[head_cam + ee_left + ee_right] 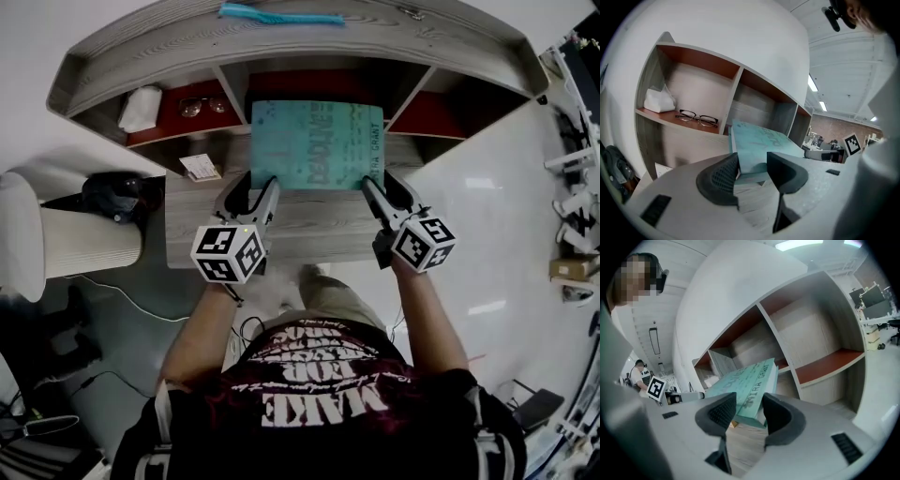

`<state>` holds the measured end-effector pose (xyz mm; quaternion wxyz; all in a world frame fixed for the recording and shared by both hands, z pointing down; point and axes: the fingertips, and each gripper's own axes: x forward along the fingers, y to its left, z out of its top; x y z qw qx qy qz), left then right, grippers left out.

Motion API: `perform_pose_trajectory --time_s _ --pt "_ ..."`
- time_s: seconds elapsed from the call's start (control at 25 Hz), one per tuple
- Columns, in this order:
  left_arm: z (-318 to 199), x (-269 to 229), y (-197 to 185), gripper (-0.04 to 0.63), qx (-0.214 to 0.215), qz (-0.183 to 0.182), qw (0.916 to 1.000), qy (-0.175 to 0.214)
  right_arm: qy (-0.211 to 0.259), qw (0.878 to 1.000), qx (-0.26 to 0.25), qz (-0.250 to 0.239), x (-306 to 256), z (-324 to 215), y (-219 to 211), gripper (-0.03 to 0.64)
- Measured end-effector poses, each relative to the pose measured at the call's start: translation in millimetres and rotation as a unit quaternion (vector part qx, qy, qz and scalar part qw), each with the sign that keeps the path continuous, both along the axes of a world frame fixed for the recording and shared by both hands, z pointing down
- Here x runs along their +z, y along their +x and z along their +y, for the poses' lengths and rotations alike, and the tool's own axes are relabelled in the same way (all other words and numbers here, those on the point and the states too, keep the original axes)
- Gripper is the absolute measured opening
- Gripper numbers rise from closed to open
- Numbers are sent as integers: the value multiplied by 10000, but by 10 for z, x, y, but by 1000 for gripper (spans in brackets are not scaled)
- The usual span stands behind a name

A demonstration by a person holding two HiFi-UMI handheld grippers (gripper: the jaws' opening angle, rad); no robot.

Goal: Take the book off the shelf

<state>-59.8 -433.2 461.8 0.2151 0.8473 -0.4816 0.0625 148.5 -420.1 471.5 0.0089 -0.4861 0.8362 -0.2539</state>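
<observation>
The book (317, 145) juts about halfway out of the shelf's (281, 56) middle bay, its near edge over the desk (309, 225). The left gripper (251, 185) is clamped on the book's 7 o'clock corner, and the right gripper (381, 184) on its 5 o'clock corner, at the spine. Glasses (200, 106) lie in the bay at the book's 10 o'clock.

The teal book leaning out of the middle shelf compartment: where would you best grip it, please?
By its two near corners, from the front: the teal book juts out of the shelf toward the person, its near edge exposed. The left gripper and right gripper clamp there.
</observation>
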Motion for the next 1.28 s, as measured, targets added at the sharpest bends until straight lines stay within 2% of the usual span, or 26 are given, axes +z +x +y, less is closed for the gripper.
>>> perform_pose_trajectory --time_s 0.36,0.52,0.68,1.0,1.28 --pt "555 335 -138 196 -25 42 9999 -120 -134 9999 75 6 299 531 -124 178" --pt "746 753 -190 196 -46 -9 9992 -396 -429 9991 28 29 710 717 -175 178" --pt "777 1182 -245 195 -25 -44 9987 -507 -690 9976 29 74 1162 781 -234 176" --pt "968 2116 -282 196 -139 -66 9958 -897 -1061 9935 -99 412 2016 901 -277 175" --pt "1034 2836 -290 196 -126 -346 9905 -1324 -1576 9861 -106 509 2780 975 -293 173"
